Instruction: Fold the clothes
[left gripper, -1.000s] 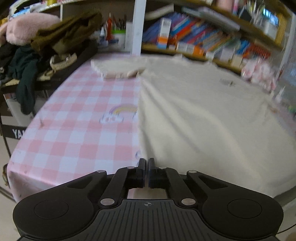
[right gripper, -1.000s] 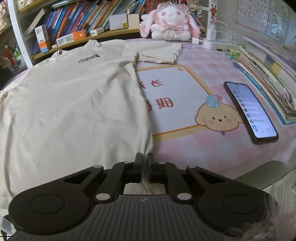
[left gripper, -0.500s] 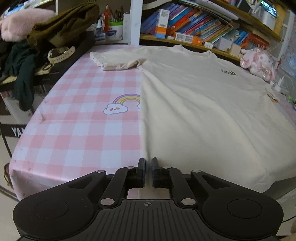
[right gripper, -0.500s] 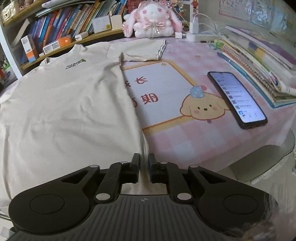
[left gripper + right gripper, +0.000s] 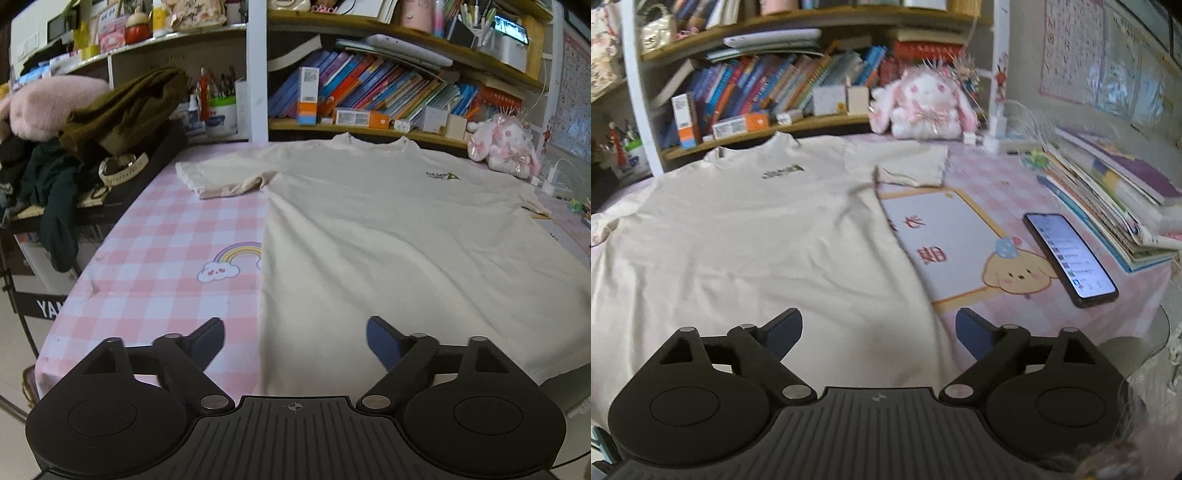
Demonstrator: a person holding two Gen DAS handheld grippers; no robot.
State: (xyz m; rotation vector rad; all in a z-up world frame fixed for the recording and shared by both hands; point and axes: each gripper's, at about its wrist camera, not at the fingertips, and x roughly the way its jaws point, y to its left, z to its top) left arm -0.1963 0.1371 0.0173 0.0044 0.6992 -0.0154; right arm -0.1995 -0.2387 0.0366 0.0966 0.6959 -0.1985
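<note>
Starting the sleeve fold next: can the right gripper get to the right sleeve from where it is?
Probably yes. The right gripper, jaws opening and empty, faces the sleeve across flat T-shirt; the phone lies off to the side.

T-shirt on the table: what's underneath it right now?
The cream T-shirt lies flat on a pink checked tablecloth. Its edges cover part of a rainbow print and part of the framed red characters. Anything else beneath the fabric is hidden.
</note>
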